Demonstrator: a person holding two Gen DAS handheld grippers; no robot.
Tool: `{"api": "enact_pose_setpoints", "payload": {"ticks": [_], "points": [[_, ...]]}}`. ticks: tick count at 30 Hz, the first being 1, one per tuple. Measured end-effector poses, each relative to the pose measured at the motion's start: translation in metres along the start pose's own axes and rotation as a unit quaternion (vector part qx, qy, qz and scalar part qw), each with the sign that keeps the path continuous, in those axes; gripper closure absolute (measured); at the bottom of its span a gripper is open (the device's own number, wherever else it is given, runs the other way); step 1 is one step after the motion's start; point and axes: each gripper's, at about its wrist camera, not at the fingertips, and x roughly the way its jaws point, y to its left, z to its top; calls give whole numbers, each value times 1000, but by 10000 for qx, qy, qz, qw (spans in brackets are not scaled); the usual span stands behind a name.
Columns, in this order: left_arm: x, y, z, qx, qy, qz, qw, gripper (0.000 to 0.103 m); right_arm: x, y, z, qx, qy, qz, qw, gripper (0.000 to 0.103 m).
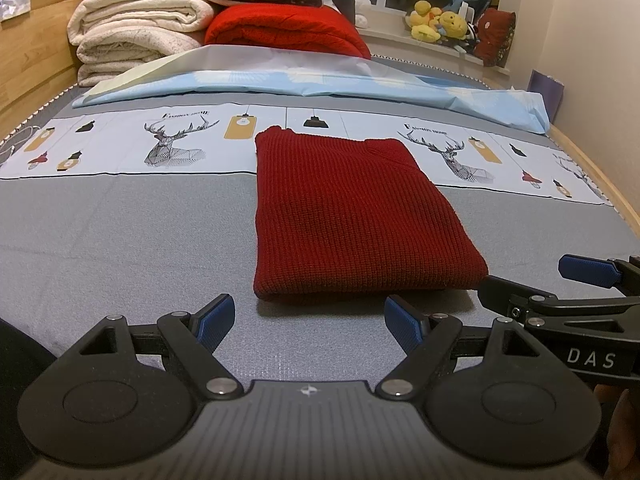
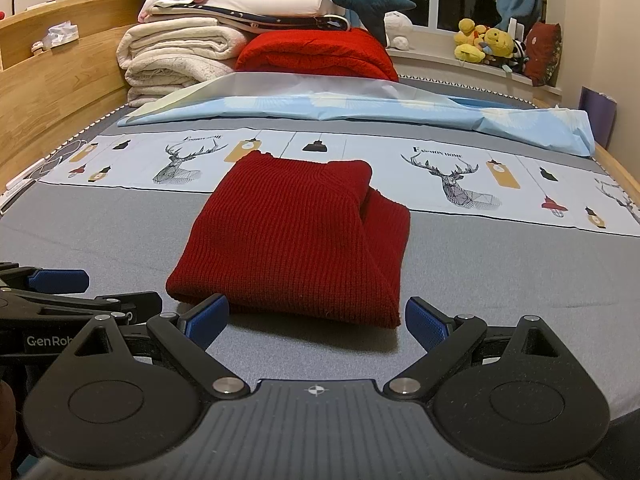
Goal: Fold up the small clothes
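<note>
While both tools hover low, a folded red sweater (image 1: 352,216) lies mid-bed (image 1: 120,240) (grey sheet), left gripper (image 1: 310,322) wide open, empty, right gripper (image 2: 316,320) likewise, near the sweater's front edge.

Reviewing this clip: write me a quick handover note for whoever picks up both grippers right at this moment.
Left gripper: open, empty, hovering just short of the near edge of the dark red knit sweater.
Right gripper: open, empty, also at the sweater's near edge, beside the left one.
Sweater: lies folded into a compact rectangle on the grey bed sheet, touched by neither gripper.
Done: this fold looks complete.
Left: perhaps tidy the right side, where a layer bulges out; no other small garment waiting is visible.
</note>
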Motion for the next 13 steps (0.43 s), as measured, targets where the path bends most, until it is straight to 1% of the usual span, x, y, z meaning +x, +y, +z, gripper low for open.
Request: {"api": "enact_pose_setpoints", "payload": {"ticks": [13], "points": [[1,-4,-2,-42,6,12,10000,17,0,0,0,-2,-5,1,10000,8]]}}
